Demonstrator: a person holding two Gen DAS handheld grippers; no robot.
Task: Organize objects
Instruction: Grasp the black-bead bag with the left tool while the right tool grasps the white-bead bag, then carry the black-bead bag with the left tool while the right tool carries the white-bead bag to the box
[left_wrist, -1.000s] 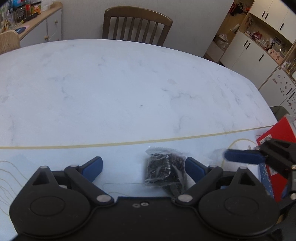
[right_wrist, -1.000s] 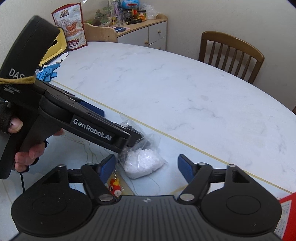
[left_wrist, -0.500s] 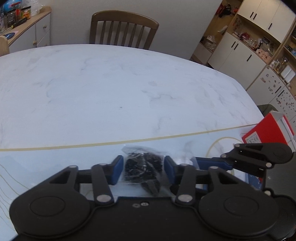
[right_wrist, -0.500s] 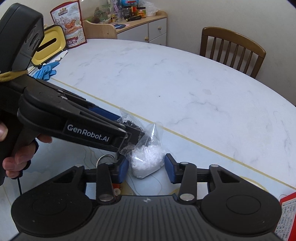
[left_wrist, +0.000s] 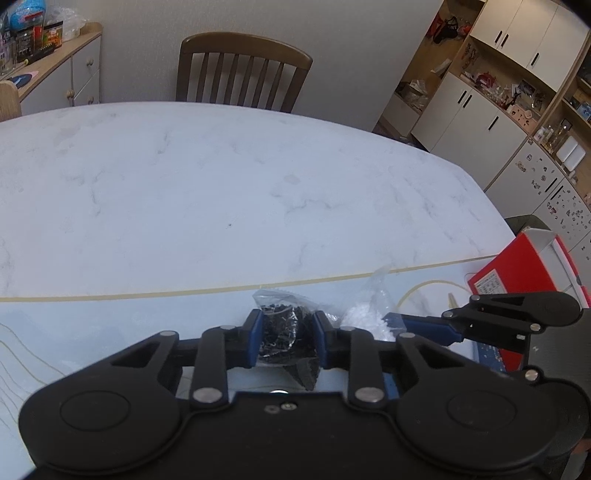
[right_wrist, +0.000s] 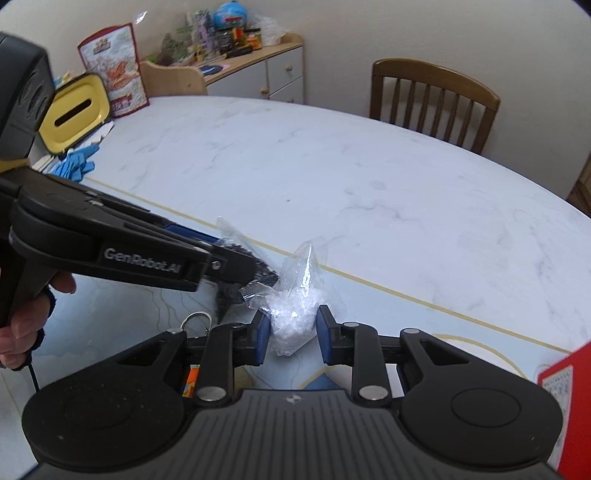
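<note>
**Two small bags, one in each of my grippers**

My left gripper (left_wrist: 284, 341) has its blue pads pressed against both sides of a clear bag of black pieces (left_wrist: 282, 332), so the jaws are clamped on it. The bag sits low over the near edge of the table (left_wrist: 221, 192), its crumpled top poking up past the pads. Whether its bottom touches the tabletop I cannot tell.

Just beside it, to the right, my right gripper (right_wrist: 290, 334) has a clear bag of white pieces (right_wrist: 293, 323) between its pads. The left pad touches the bag; the right pad sits at its side with little or no gap, so the jaws are closed about it, though I cannot tell how firmly. The twisted top of this bag stands upright above my fingers. The two bags touch or nearly touch.

In the right wrist view a hand (right_wrist: 26, 328) grips the handle of the left gripper at the left edge. A metal key ring (right_wrist: 197, 319) lies on the table just below the left gripper's fingers.

A thin yellow line (right_wrist: 406, 295) crosses the table just beyond the bags. At the near right edge lies a red box (left_wrist: 517, 273). Toward the far left corner lie blue gloves (right_wrist: 75, 166), a yellow-lidded container (right_wrist: 75, 112) and a snack packet (right_wrist: 114, 70). A wooden chair (left_wrist: 242, 72) stands past the far edge.
</note>
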